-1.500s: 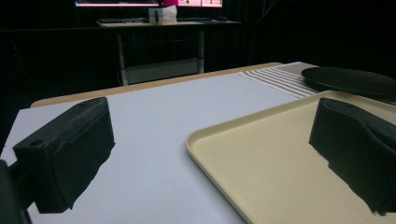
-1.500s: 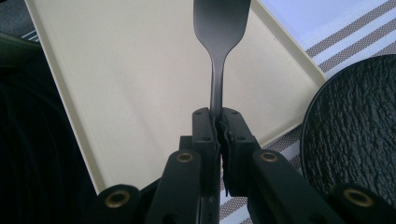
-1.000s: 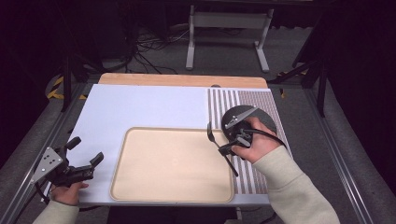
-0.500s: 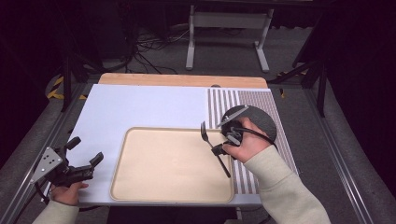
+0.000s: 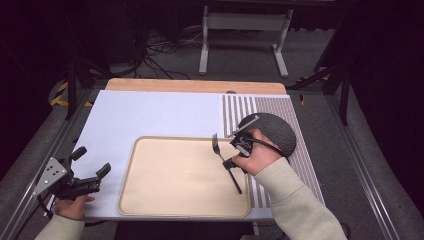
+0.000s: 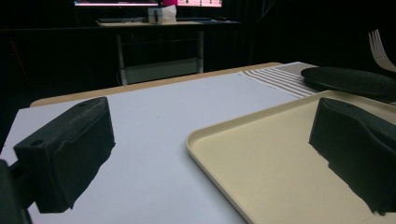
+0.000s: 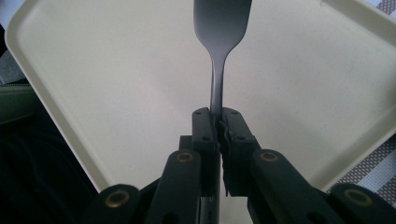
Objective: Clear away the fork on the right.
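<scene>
- Where the right gripper (image 5: 231,154) hangs over the tray's right part, its jaws are clenched on the fork (image 5: 225,162); in the right gripper view the jaws pinch the fork (image 7: 218,56) at its neck, just below the head, with the head reaching away over the tray (image 7: 116,84).
- Fork: dark metal, held in the air above the tray; tines point toward the far edge, handle runs back toward the person and ends over the tray's right part. In the left gripper view the tines (image 6: 380,44) show at the upper right, above the plate.
- Tray (image 5: 170,175): cream, rectangular, rounded corners, raised rim, bare inside; lies on the near half of the mat, its right edge just beside the striped cloth.
- Left gripper (image 5: 89,171): held in the left hand (image 5: 72,205) at the table's near left corner, well apart from the tray's left edge, a grey plate on top. Jaws released and spread wide; in the left gripper view they stand at both sides, nothing between them, with the tray's near corner (image 6: 201,140) in the gap.
- Right hand (image 5: 260,157): wraps the right gripper; pale sleeve comes in from the bottom right.
- Plate (image 5: 272,130): dark grey, round, on the striped cloth, just behind the right hand.
- Striped cloth (image 5: 240,107): brown and white, covers the table's right part.
- Mat (image 5: 150,115): pale blue-white, covers most of the table.
- Table: wooden edge (image 5: 195,86) shows along the far side.
</scene>
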`<action>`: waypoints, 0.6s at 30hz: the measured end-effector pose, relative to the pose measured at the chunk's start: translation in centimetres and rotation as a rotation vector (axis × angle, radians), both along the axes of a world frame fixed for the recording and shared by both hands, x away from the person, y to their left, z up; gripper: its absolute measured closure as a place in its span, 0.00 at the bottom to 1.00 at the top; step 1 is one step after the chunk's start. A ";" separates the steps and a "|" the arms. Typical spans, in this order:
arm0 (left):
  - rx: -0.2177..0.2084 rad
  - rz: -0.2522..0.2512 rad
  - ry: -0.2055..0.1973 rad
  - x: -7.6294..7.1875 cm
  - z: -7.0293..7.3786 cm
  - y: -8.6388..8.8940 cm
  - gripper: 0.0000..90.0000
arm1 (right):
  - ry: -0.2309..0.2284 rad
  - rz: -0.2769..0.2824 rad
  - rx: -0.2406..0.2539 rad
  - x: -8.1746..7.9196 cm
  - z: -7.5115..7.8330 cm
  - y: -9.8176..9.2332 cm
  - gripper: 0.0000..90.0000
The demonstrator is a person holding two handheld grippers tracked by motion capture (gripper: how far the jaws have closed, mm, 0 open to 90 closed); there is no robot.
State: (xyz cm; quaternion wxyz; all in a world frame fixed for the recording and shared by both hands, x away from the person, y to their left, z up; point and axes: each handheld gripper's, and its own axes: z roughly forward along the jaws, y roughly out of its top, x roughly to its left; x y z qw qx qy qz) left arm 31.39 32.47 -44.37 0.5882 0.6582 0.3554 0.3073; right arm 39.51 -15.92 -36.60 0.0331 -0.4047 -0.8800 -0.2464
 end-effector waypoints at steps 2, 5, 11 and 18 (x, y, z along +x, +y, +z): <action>0.000 0.000 0.000 0.0 0.0 0.0 0.01 | 0.015 -0.007 -0.005 0.1 -0.3 0.1 0.94; -0.002 0.000 -0.001 0.0 0.0 0.0 0.01 | 0.038 -0.025 -0.022 0.3 -0.7 0.2 0.94; 0.000 -0.002 -0.002 0.0 0.0 0.0 0.01 | 0.074 -0.059 -0.043 0.5 -1.3 0.3 0.94; 0.004 -0.004 0.000 0.0 0.0 0.0 0.01 | 0.095 -0.088 -0.056 0.8 -1.9 0.6 0.94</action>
